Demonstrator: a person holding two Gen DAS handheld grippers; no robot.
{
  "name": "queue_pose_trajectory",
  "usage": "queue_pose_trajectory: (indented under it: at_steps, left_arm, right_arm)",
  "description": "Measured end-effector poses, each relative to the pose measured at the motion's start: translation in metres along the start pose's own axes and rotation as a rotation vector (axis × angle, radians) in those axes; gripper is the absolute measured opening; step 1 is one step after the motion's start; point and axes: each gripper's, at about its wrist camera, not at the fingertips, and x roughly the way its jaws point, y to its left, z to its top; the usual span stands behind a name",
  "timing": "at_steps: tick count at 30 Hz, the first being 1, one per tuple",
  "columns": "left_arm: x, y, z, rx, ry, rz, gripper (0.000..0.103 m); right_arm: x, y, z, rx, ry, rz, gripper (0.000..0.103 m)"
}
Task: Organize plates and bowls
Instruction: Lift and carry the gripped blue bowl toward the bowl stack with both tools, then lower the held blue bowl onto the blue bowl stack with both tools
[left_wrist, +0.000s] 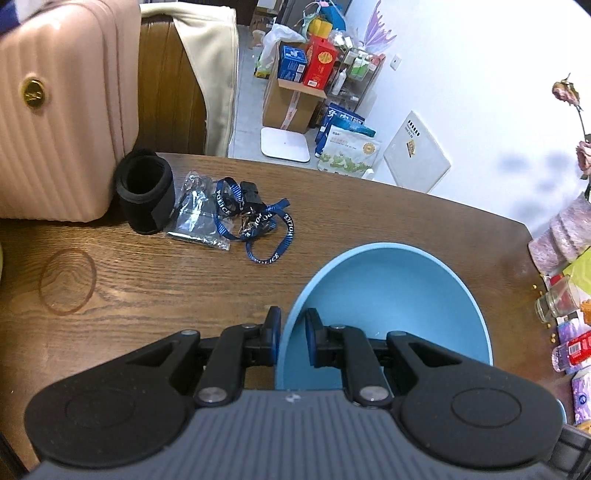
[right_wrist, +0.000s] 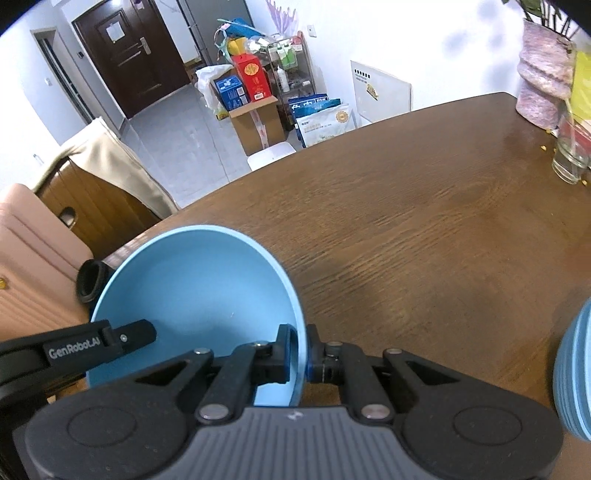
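A light blue bowl (left_wrist: 391, 295) is held above the brown wooden table (left_wrist: 166, 288) by both grippers. My left gripper (left_wrist: 292, 325) is shut on the bowl's left rim, one finger inside and one outside. My right gripper (right_wrist: 302, 343) is shut on the right rim of the same bowl (right_wrist: 199, 280). The left gripper's body (right_wrist: 85, 345) shows at the bowl's left side in the right wrist view. A stack of light blue dishes (right_wrist: 574, 373) sits at the right edge of that view.
A pink suitcase (left_wrist: 55, 122), a black sleeve (left_wrist: 146, 192), a plastic bag (left_wrist: 195, 214) and a blue lanyard (left_wrist: 258, 225) lie on the table's left. A glass (right_wrist: 572, 151) and a pink vase (right_wrist: 543, 77) stand at its far right. Boxes (left_wrist: 295, 88) sit on the floor beyond.
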Motion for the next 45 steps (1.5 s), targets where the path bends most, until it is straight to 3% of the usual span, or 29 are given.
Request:
queue_pose_trajectory:
  at_steps: [17,45]
  left_arm:
    - [-0.063,-0.037,-0.044,-0.027,-0.053,0.014,0.015]
    - [-0.097,-0.129,-0.115,0.015,-0.073,0.014,0.015]
  right_arm:
    - [-0.063,-0.033,-0.023,-0.038,-0.036,0.038,0.008]
    - [-0.129,-0.131,-0.045,-0.045,-0.071,0.033,0.008]
